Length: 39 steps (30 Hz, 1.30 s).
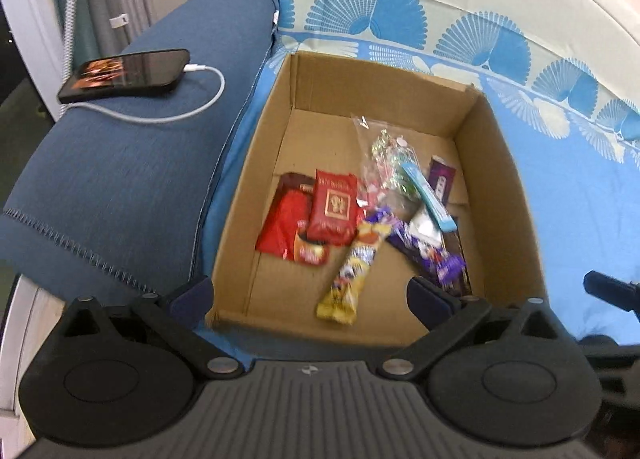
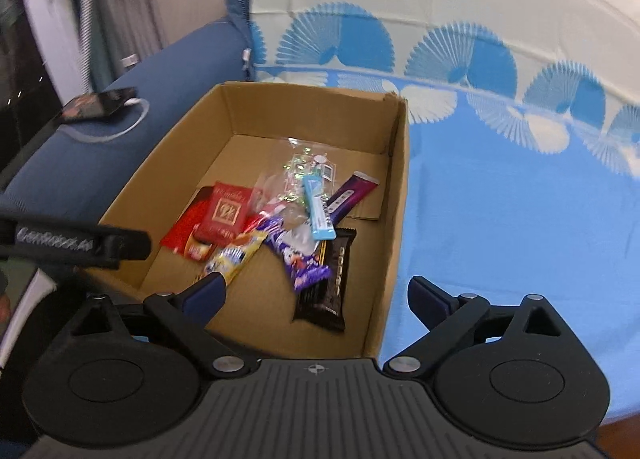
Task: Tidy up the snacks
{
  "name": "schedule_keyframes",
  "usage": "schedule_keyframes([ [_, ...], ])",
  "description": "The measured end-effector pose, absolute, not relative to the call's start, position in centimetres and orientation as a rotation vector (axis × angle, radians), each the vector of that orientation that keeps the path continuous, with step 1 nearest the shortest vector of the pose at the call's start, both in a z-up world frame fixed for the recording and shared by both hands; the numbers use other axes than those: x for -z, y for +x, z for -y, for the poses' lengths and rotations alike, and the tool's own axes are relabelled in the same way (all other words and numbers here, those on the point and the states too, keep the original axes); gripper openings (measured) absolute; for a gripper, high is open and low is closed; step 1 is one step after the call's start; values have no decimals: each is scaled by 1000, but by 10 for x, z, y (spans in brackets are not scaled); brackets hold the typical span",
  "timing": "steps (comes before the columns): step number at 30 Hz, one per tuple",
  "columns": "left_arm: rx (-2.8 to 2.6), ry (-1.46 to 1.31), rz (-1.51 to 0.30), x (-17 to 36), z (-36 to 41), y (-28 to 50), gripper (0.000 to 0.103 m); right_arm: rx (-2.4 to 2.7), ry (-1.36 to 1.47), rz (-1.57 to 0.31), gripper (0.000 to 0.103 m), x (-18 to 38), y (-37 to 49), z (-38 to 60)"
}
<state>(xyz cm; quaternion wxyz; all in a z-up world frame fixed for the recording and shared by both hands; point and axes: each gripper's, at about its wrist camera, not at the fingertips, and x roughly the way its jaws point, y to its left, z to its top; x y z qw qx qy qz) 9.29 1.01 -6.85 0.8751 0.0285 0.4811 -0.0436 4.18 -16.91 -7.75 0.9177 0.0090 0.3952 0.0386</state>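
Both the left gripper (image 1: pixel 310 295) and right gripper (image 2: pixel 316 295) are spread wide and empty above the near rim of the cardboard box (image 1: pixel 504 195). The snacks (image 1: pixel 352 219) are piled inside the box.

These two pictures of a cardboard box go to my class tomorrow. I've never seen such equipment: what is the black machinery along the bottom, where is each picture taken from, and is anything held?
Each picture comes from a camera on a hand-held gripper that a person carries. The left hand-held gripper and the right hand-held gripper both stand open, holding nothing. Below them a cardboard box sits on a blue patterned cloth and holds snack packets, among them a yellow bar and a red packet. A phone charges on the sofa arm.
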Motion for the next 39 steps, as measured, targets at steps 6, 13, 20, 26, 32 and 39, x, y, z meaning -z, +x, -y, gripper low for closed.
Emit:
schedule_keyframes([
  [6,88,121,-952,56,-1,55,103,-69,-22,-714,100,60,1,169],
  [13,78,122,-875,39,1,18,103,-49,1,-642,101,49,-34,176],
  [20,12,123,-809,30,-2,-7,103,-30,16,-596,102,40,-60,180],
  [26,-17,109,-777,23,-6,-16,103,-24,-8,-570,103,37,-73,177],
  [32,10,104,-776,22,-10,-23,103,-16,-20,-562,103,36,-77,174],
  [39,-33,133,-806,28,-10,-20,103,2,-30,-563,103,37,-78,172],
])
